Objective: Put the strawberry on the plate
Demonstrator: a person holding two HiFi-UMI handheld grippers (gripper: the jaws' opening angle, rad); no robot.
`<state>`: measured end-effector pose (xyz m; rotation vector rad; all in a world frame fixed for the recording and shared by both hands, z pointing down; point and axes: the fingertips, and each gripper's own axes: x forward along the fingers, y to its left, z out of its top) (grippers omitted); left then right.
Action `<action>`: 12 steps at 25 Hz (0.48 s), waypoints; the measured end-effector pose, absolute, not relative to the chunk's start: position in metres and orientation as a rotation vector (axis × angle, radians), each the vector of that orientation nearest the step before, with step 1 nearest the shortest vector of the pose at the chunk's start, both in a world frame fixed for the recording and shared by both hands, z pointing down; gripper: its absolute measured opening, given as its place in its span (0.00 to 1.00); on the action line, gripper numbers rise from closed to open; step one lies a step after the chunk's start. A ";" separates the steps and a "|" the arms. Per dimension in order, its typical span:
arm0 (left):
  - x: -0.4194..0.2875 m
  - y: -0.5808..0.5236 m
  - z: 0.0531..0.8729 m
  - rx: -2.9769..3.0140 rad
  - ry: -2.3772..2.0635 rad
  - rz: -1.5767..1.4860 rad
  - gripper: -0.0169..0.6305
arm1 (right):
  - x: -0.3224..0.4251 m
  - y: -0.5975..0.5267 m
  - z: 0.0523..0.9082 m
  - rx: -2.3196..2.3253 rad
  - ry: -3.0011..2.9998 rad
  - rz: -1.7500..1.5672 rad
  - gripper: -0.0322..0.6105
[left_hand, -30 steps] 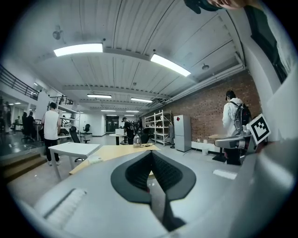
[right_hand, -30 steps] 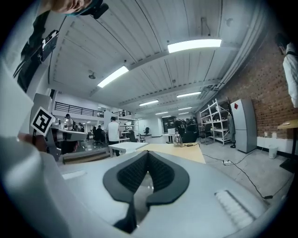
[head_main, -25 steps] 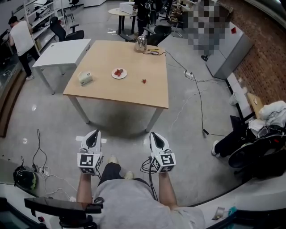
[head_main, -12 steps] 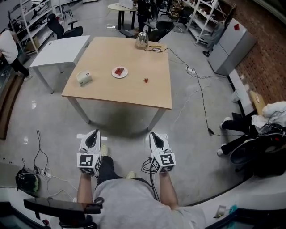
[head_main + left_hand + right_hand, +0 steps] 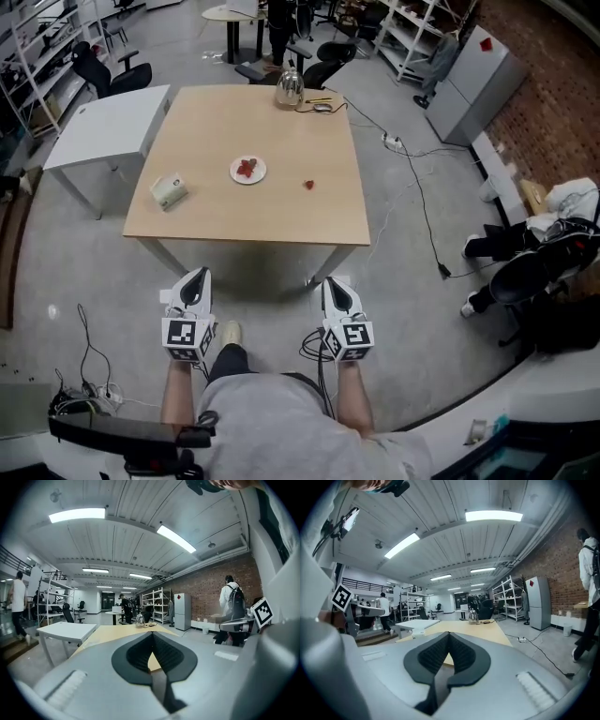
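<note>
Strawberry (image 5: 308, 185) lies well beyond left gripper (image 5: 195, 276) and right gripper (image 5: 336, 284) (jaws clenched, empty).

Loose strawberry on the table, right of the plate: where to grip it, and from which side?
Across its middle, probably from the near table edge with the right gripper, which hangs on that side, jaws shut. The strawberry lies alone on bare table, apart from the plate, so both sides are free. Too small here to tell its pose.
</note>
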<state>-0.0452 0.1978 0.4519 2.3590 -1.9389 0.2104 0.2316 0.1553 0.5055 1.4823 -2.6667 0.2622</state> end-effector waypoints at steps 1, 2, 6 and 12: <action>-0.052 0.188 0.450 2.367 -1.925 0.211 0.06 | 0.225 0.149 0.505 1.497 -2.655 0.265 0.06; -0.058 0.178 0.448 2.377 -1.912 0.213 0.06 | 0.220 0.142 0.504 1.511 -2.644 0.269 0.06; -0.080 0.144 0.451 2.412 -1.860 0.217 0.06 | 0.200 0.121 0.505 1.565 -2.589 0.284 0.06; -0.101 0.092 0.457 2.515 -1.722 0.209 0.06 | 0.181 0.090 0.502 1.700 -2.493 0.275 0.06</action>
